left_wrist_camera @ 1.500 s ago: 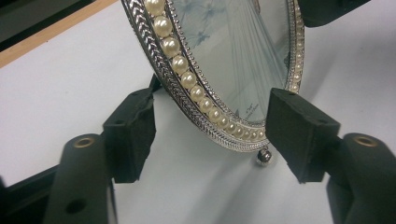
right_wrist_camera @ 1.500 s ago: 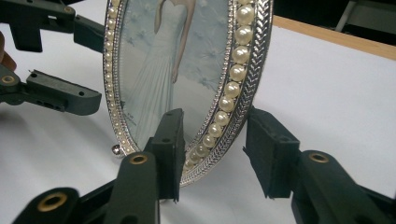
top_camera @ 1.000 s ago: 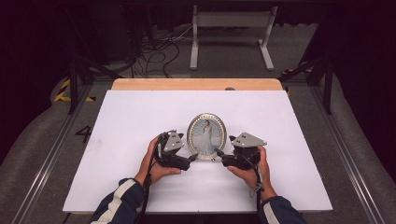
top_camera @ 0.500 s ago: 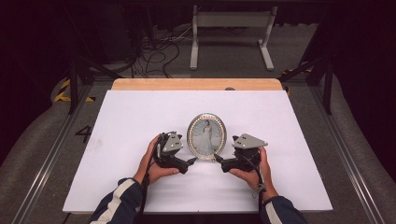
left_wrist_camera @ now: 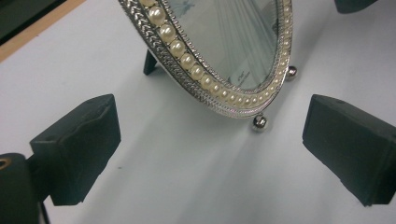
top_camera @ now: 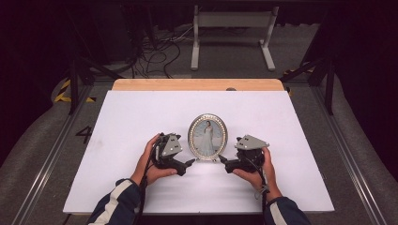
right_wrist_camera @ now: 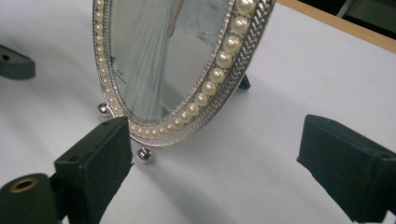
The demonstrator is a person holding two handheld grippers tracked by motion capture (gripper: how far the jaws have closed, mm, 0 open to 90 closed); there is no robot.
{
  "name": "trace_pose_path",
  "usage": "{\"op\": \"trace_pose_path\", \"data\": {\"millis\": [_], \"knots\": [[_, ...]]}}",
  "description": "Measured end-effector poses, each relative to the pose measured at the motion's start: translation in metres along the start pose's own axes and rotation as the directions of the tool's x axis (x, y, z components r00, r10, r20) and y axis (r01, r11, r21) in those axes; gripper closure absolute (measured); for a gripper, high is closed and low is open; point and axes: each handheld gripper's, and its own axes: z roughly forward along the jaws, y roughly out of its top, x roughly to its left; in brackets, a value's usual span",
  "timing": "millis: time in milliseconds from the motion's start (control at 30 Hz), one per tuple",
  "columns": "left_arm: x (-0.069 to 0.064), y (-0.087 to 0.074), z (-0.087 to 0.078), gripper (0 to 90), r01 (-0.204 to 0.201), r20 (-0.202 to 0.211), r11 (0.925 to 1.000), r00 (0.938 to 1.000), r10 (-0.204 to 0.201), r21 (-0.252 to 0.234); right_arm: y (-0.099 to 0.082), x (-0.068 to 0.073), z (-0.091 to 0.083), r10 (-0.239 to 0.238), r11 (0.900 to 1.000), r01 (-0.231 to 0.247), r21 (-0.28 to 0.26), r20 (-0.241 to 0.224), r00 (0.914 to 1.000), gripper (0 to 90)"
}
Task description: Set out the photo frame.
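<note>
Worktop (top_camera: 141,122): white sheet over a wooden board, a strip of bare wood showing along the far edge. A painted "4" sits on the floor beside its left edge.

Person: two forearms in dark sleeves with white stripes enter from the near edge. Each hand wraps a gripper from behind, and the two are angled inward toward each other.

Frame (top_camera: 207,137): oval photo frame, standing upright near the middle of the worktop, slightly toward the near side, between the two grippers. Silver braided rim with an inner ring of pearls. It rests on small silver ball feet (left_wrist_camera: 259,122) and a dark rear strut (left_wrist_camera: 150,63). It holds a picture of a figure in a long pale gown. No legible writing.

Left gripper (top_camera: 190,162): low over the worktop, tips aimed at the frame's lower left edge. The jaws have just been opening and stand spread, nothing between them; the frame lies just ahead, untouched.

Right gripper (top_camera: 222,160): mirrored pose, tips at the frame's lower right. The jaws have just been opening and stand spread, clear of the rim, one pad just beside a ball foot.
</note>
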Motion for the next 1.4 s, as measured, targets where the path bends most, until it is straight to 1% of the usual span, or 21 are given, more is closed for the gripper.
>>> {"op": "trace_pose_path", "data": {"millis": [67, 133, 200, 300, 400, 467, 667, 700, 833, 900, 1033, 1067, 1167, 1300, 1400], "knots": [[0.001, -0.001, -0.004, 5.7, 0.009, 0.001, 0.9999, 1.0000, -0.009, -0.013, -0.001, -0.002, -0.001, -0.001, 1.0000, 0.001, 0.006, 0.003, 1.0000, 9.9], [0.002, -0.003, -0.007, 5.8, 0.014, -0.001, 0.9998, 0.9999, -0.014, -0.013, -0.001, -0.003, -0.002, -0.005, 1.0000, 0.005, 0.007, 0.006, 1.0000, 10.0], [0.003, -0.004, -0.009, 5.8, 0.013, 0.001, 0.9998, 0.9999, -0.013, -0.014, -0.001, -0.003, -0.004, -0.016, 0.9998, 0.016, 0.011, 0.014, 0.9998, 10.0], [0.002, -0.005, -0.013, 5.8, 0.007, 0.004, 0.9999, 1.0000, -0.007, -0.015, -0.004, -0.005, -0.007, -0.020, 0.9996, 0.019, 0.020, 0.022, 0.9996, 10.0], [0.003, -0.007, -0.019, 5.8, -0.005, 0.002, 0.9999, 1.0000, 0.005, -0.015, -0.005, -0.007, -0.009, -0.015, 0.9997, 0.014, 0.019, 0.026, 0.9995, 10.0], [0.003, -0.009, -0.023, 5.8, 0.000, 0.003, 0.9999, 1.0000, 0.000, -0.016, -0.007, -0.009, -0.012, -0.015, 0.9997, 0.014, 0.020, 0.025, 0.9996, 9.9], [0.003, -0.016, -0.028, 5.8, -0.009, -0.004, 0.9999, 1.0000, 0.009, 0.004, -0.012, -0.009, -0.015, -0.033, 0.9988, 0.032, 0.036, 0.028, 0.9991, 9.8], [0.003, -0.018, -0.030, 5.8, -0.013, -0.009, 0.9999, 0.9999, 0.014, 0.006, -0.013, -0.009, -0.015, -0.034, 0.9989, 0.033, 0.034, 0.029, 0.9990, 9.8], [0.003, -0.023, -0.037, 5.8, -0.008, -0.014, 0.9999, 0.9999, 0.008, 0.012, -0.016, -0.009, -0.019, -0.041, 0.9985, 0.039, 0.037, 0.035, 0.9985, 9.7], [0.003, -0.026, -0.039, 5.8, -0.015, -0.014, 0.9998, 0.9998, 0.016, 0.013, -0.017, -0.010, -0.020, -0.044, 0.9984, 0.042, 0.037, 0.035, 0.9984, 9.7], [0.004, -0.030, -0.045, 5.8, -0.013, -0.021, 0.9998, 0.9997, 0.013, 0.016, -0.020, -0.010, -0.023, -0.047, 0.9983, 0.046, 0.038, 0.038, 0.9982, 9.7], [0.004, -0.032, -0.046, 5.8, -0.005, -0.022, 0.9998, 0.9997, 0.005, 0.017, -0.020, -0.010, -0.024, -0.046, 0.9983, 0.045, 0.038, 0.041, 0.9981, 9.7], [0.004, -0.034, -0.049, 5.8, -0.004, -0.026, 0.9998, 0.9996, 0.005, 0.019, -0.023, -0.012, -0.027, -0.039, 0.9986, 0.038, 0.036, 0.044, 0.9983, 9.7], [0.004, -0.040, -0.056, 5.8, -0.006, -0.030, 0.9997, 0.9995, 0.007, 0.026, -0.025, -0.013, -0.030, -0.040, 0.9987, 0.039, 0.033, 0.048, 0.9980, 9.7], [0.004, -0.044, -0.061, 5.8, 0.002, -0.034, 0.9998, 0.9994, -0.002, 0.021, -0.028, -0.014, -0.033, -0.040, 0.9986, 0.038, 0.037, 0.050, 0.9979, 9.7]]}}
